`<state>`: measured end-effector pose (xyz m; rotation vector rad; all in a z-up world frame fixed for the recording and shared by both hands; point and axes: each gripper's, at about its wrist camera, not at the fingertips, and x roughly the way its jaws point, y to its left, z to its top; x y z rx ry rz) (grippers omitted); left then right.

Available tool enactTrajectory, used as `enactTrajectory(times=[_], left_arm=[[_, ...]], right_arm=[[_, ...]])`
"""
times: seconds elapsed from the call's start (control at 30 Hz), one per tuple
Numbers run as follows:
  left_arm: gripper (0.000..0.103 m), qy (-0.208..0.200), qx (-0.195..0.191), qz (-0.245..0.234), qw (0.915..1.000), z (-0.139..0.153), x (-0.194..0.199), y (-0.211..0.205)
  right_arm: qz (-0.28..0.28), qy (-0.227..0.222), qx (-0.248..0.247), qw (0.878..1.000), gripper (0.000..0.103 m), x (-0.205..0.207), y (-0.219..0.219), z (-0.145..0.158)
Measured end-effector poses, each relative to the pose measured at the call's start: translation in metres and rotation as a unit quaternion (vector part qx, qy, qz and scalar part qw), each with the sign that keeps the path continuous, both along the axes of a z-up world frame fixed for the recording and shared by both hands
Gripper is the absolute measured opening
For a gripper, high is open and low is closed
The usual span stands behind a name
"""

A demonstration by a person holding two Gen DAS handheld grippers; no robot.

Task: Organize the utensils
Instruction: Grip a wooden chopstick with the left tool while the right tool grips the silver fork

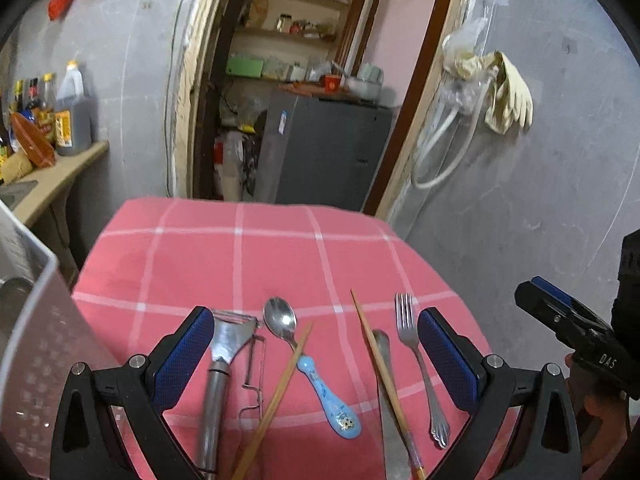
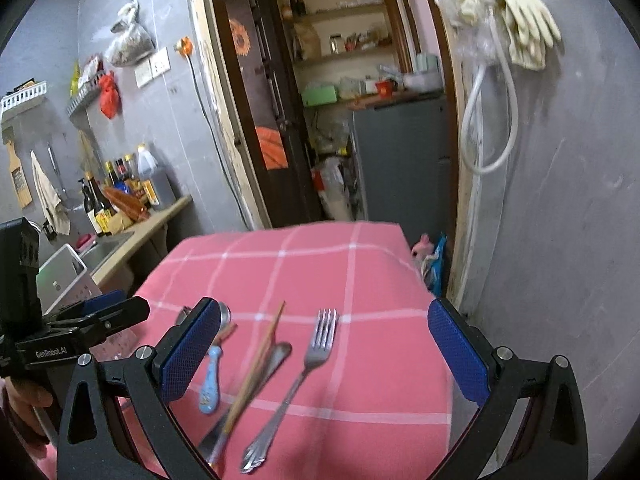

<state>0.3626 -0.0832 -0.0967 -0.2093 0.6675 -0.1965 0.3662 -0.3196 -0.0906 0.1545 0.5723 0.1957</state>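
Left gripper (image 1: 316, 354) jaws wide open, empty, over the utensil row on the pink checked tabletop (image 1: 240, 256). Right gripper (image 2: 324, 350) jaws also wide open, empty. Landmark: the fork (image 1: 418, 364). Just left of fork: knife (image 1: 390, 420) with a chopstick (image 1: 384, 376) lying along it. Further left of fork: blue-handled spoon (image 1: 308, 364), second chopstick (image 1: 276, 400) crossing its handle, then peeler (image 1: 224, 364) at the far left. White perforated basket (image 1: 36, 340) sits left of the row at the tabletop edge. Beyond the fork: bare cloth, then doorway with grey fridge (image 1: 328, 152).
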Motion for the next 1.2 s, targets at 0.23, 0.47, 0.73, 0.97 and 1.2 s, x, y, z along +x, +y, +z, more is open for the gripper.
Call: enactTrajectory(times=[0.23,0.47,0.73,0.97,1.2], left_arm=[[0.09,0.041,-0.008,-0.018,0.999,-0.026,0.015,-0.01],[0.068,0.086,0.0,-0.029,0.9958,-0.047,0.031,-0.015],[0.045,0.141,0.013,-0.013,0.9898,-0.069,0.048,-0.011],[0.029,0.155,0.019,-0.016,0.9876,-0.077,0.051,-0.011],[0.014,0.164,0.013,-0.023,0.9861,-0.076,0.056,-0.018]], right_arm=[[0.016,0.051,0.018,0.998,0.095,0.019,-0.006,-0.036],[0.035,0.102,0.026,0.994,0.08,0.04,0.0,-0.07],[0.065,0.142,0.031,0.987,0.06,0.061,0.014,-0.096],[0.081,0.144,0.032,0.986,0.048,0.072,0.026,-0.105],[0.088,0.157,0.039,0.983,0.03,0.08,0.025,-0.111]])
